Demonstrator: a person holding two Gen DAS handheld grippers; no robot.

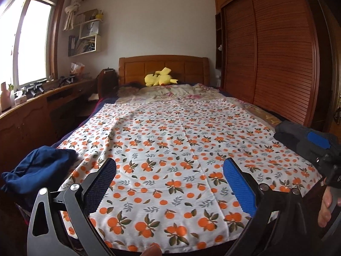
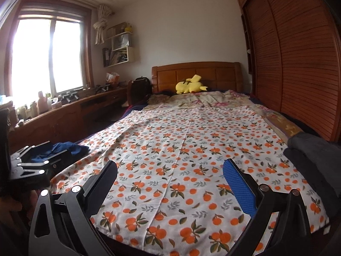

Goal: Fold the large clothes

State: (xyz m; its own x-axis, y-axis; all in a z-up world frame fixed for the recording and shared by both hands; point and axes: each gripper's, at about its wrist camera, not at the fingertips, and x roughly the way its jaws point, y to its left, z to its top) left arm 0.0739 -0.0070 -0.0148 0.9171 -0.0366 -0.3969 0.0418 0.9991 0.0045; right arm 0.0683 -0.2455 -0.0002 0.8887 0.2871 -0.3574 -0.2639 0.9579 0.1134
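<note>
Orange-print cloth [image 1: 170, 149]: one, spread flat mid-frame
Left gripper [image 1: 170, 170]: fingers apart, empty
Right gripper [image 2: 170, 170]: fingers apart, empty
Blue garment [image 1: 36, 170]: one, lower left

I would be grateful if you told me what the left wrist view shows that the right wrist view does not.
Only the left wrist view shows the right hand-held gripper from outside, at its right edge over the folded dark grey garment.

Only the right wrist view shows the left hand-held gripper from outside, at its left edge before the crumpled navy blue garment.

Both show the white orange-print cloth spread flat on the bed, the yellow plush toy by the wooden headboard, and open jaws holding nothing.
</note>
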